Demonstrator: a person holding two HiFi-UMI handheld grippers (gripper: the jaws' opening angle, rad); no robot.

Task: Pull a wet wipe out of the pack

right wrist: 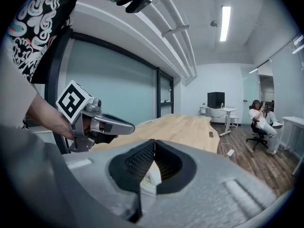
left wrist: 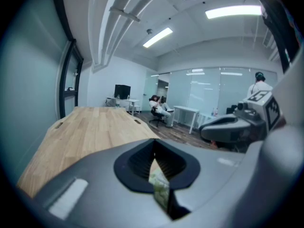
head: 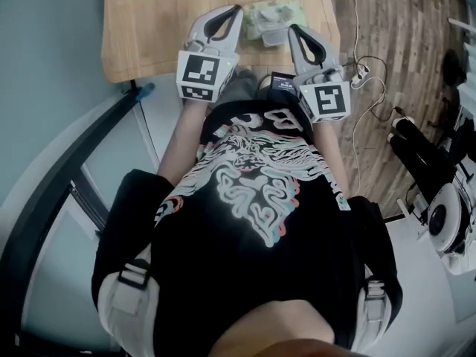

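A pale green and white wet wipe pack (head: 274,22) lies near the front edge of the wooden table (head: 149,28). My left gripper (head: 239,10) points at the pack's left side, its jaws shut with nothing between them. At the pack's right side my right gripper (head: 291,28) is likewise shut and empty. In the left gripper view the closed left gripper (left wrist: 154,142) shows a strip of the pack (left wrist: 159,188) through the gap below its jaws. The right gripper view shows the same: closed right gripper (right wrist: 154,141), pack (right wrist: 151,179) beneath.
Cables (head: 364,73) trail over the wooden floor to the table's right. Black chair bases (head: 420,151) and a white round device (head: 446,218) stand further right. A small dark device (head: 282,80) sits by my chest. A seated person (right wrist: 261,118) is far off.
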